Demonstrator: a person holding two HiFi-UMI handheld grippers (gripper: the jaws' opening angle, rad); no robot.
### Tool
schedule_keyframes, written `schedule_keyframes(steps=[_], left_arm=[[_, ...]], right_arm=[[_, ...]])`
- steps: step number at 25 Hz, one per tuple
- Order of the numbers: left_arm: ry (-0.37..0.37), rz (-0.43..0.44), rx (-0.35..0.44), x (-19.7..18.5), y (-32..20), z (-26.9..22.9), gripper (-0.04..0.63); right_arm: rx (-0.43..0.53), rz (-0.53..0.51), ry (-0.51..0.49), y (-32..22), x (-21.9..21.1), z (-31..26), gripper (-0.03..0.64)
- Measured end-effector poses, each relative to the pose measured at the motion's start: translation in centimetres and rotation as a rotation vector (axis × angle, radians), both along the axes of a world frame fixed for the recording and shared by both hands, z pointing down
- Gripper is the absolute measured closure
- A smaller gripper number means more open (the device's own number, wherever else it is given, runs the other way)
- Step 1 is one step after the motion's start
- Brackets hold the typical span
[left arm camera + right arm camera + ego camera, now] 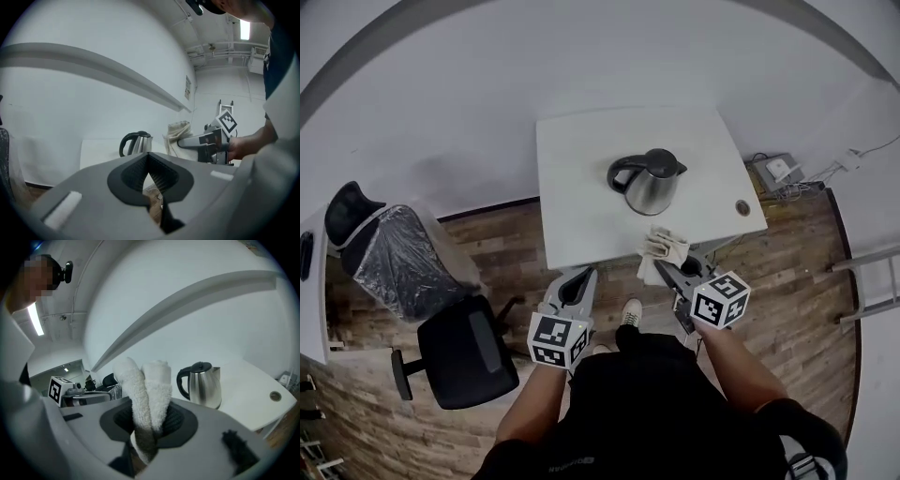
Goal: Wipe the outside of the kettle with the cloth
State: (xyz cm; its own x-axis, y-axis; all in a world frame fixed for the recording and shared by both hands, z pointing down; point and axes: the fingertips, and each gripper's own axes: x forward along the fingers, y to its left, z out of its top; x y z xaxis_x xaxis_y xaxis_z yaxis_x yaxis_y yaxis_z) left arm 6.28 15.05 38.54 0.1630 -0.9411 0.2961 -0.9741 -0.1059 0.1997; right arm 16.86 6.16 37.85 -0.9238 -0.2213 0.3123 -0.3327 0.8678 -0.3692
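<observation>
While I hold both tools at the near side, the white table (581, 178) lies ahead. The steel kettle (649, 183) stands upright near its middle, handle to the left. My left gripper (584, 277) hangs just off the near edge, jaws pressed together on nothing. My right gripper (664, 264) pinches the folded white cloth (666, 246) over the table's near edge, apart from the kettle.

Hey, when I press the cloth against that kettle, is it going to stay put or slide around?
It probably slides: the kettle stands free on a smooth white table. It looks tall, so a high push might tip it. The left tool is shut, empty and away from it, so nothing braces it.
</observation>
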Motion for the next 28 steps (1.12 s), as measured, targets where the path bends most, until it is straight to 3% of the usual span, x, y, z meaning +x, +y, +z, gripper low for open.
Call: schedule_keyframes(steps=[5, 8, 12, 19, 28], left_arm=[[0.039, 0.084, 0.008, 4.9, 2.1, -0.3, 0.588], [0.03, 0.092, 0.006, 7.3, 3.5, -0.9, 0.588], [0.033, 0.052, -0.003, 9.2, 3.5, -0.9, 0.588], [0.02, -0.036, 0.011, 15.0, -0.6, -2.1, 0.588], [-0.042, -0.038, -0.055, 17.0, -2.0, -1.9, 0.588]], right_arm=[[0.044, 0.031, -0.03, 6.5, 5.5, -1.4, 0.52], [0.075, 0.028, -0.033, 7.5, 6.7, -2.0, 0.52], [0.113, -0.01, -0.015, 6.9, 8.5, -2.8, 0.52], [0.12, -0.038, 0.045, 0.4, 16.9, -2.2, 0.522], [0.104, -0.032, 0.026, -1.9, 18.9, -1.0, 0.522]])
